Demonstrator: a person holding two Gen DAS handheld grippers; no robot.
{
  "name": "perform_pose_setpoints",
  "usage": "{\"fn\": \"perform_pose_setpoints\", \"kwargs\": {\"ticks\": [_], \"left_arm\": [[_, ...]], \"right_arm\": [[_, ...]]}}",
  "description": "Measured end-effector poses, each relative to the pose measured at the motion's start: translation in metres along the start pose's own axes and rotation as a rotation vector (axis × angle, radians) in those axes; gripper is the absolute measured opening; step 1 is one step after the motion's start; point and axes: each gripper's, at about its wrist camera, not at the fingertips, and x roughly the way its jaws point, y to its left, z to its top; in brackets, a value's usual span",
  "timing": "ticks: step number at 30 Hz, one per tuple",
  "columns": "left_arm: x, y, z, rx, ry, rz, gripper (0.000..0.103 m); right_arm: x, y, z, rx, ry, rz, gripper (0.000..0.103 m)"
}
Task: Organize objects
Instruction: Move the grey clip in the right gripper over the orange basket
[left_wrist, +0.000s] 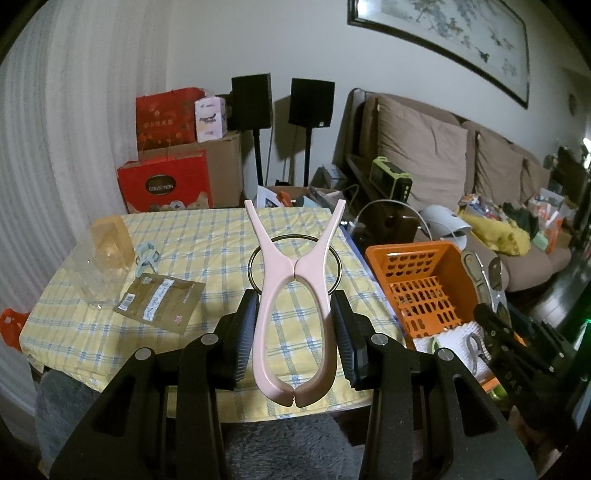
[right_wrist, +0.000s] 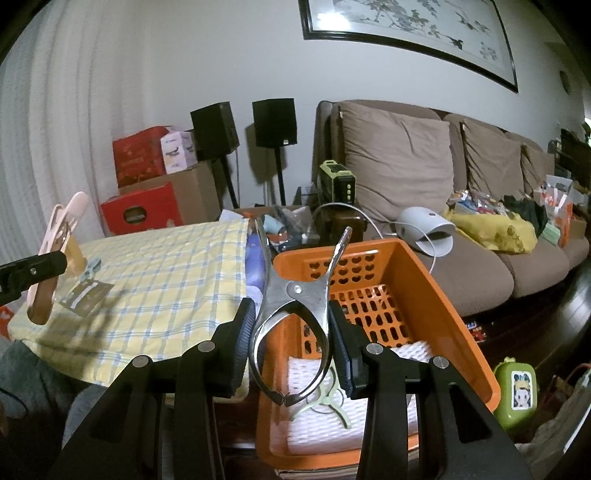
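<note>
My left gripper (left_wrist: 294, 328) is shut on a large pink plastic clip (left_wrist: 295, 280), held above the checked yellow tablecloth (left_wrist: 207, 236). It also shows at the left of the right wrist view (right_wrist: 55, 243). My right gripper (right_wrist: 291, 339) is shut on a metal clip (right_wrist: 295, 295), held over the orange basket (right_wrist: 436, 295). A pale green clip (right_wrist: 328, 398) lies on white foam in the basket. A small blue-green clip (left_wrist: 147, 257), a brown packet (left_wrist: 159, 299) and a metal ring (left_wrist: 338, 266) lie on the table.
A clear glass (left_wrist: 99, 277) and an amber container (left_wrist: 112, 236) stand at the table's left. Red boxes (left_wrist: 166, 184) and speakers (left_wrist: 312, 101) stand behind. A cluttered sofa (right_wrist: 480, 236) is at the right. A green case (right_wrist: 517, 391) lies on the floor.
</note>
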Motion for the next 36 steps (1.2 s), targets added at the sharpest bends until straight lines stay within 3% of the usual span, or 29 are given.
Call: {"fn": "perform_pose_setpoints", "kwargs": {"ticks": [36], "left_arm": [[0.001, -0.015, 0.002, -0.005, -0.002, -0.023, 0.037]], "right_arm": [[0.0, -0.021, 0.003, 0.041, 0.002, -0.029, 0.039]]}}
